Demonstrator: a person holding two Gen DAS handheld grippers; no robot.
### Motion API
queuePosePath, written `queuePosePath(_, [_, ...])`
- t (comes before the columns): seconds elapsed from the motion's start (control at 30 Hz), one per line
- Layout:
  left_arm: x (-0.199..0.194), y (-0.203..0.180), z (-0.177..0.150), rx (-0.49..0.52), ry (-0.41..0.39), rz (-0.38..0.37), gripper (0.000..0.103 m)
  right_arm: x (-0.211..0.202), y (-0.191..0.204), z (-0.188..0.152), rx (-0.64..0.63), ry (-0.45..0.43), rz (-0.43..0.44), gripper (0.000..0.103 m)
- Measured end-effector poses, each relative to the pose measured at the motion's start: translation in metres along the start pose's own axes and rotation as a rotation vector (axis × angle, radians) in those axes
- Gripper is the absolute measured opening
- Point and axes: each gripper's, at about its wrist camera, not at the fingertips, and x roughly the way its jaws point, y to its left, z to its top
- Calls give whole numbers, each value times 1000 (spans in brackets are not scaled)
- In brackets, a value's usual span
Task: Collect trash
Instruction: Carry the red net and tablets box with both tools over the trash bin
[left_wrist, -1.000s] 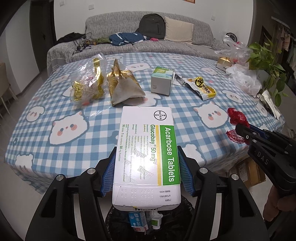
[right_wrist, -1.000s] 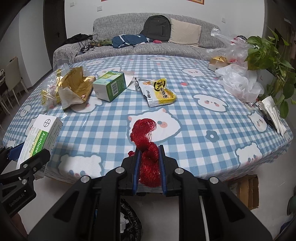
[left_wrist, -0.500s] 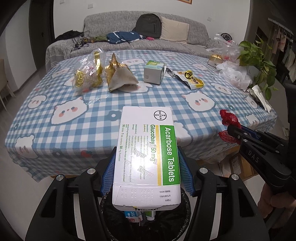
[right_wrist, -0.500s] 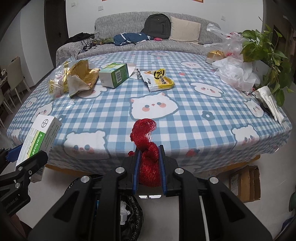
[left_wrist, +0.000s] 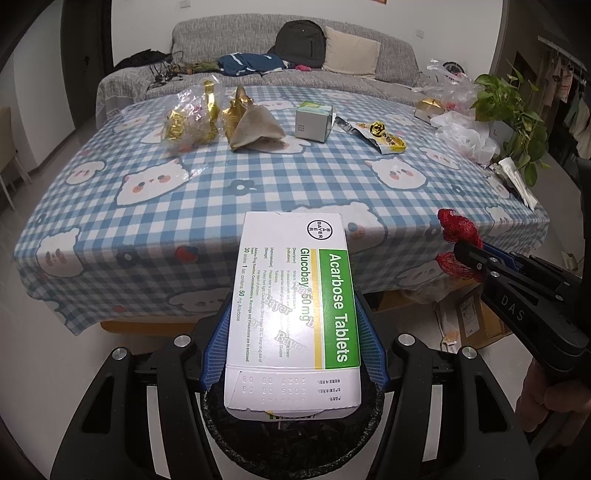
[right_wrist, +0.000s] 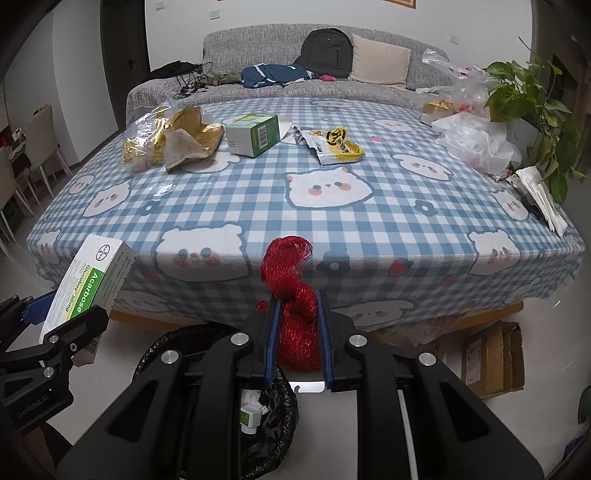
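Both hand-held grippers have drawn back over the bin: left clamps tablet box, right red mesh.

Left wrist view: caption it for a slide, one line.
Left gripper holds a tablet box over the black-lined bin; right gripper holds red mesh.

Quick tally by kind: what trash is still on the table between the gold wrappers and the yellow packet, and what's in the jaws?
On table:
Boxes: 1, green box
Wrappers and packets: 3, clear bag, gold wrapper, yellow packet
In the jaws:
Boxes: 1, tablet box
Mesh: 1, red mesh
Total: 6
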Motion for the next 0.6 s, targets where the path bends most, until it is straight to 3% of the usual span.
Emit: queuePosePath(0.6, [3,11,-63,-19,71,29,59,-12,-6,-64,22,39,-13,17])
